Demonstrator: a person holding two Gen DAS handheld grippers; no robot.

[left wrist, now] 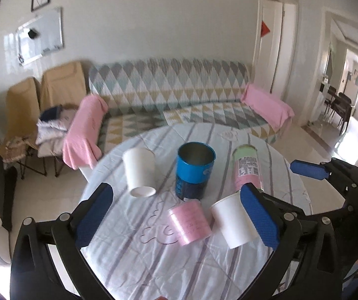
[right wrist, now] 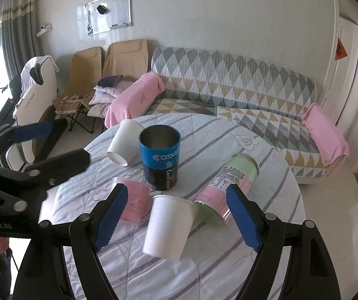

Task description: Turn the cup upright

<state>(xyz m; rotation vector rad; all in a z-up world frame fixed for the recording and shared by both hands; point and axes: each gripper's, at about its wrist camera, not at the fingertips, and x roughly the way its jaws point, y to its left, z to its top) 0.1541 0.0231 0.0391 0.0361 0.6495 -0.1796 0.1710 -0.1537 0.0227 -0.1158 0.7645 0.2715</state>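
Two white paper cups are on the round table. The near cup (right wrist: 167, 227) (left wrist: 232, 222) is upright, mouth up, slightly blurred. It sits between the open fingers of my right gripper (right wrist: 176, 218), not clamped. The far cup (left wrist: 140, 171) (right wrist: 124, 142) leans with its mouth down against the blue tin. My left gripper (left wrist: 179, 217) is open and empty over the table's near side; its right finger (left wrist: 259, 217) is beside the near cup.
A blue open tin (left wrist: 195, 171) stands mid-table. A pink-and-green can (left wrist: 247, 168) lies tilted at the right. A pink roll (left wrist: 191, 221) lies near the front. The striped tablecloth (left wrist: 154, 262) covers the table. A sofa (left wrist: 179, 92) stands behind.
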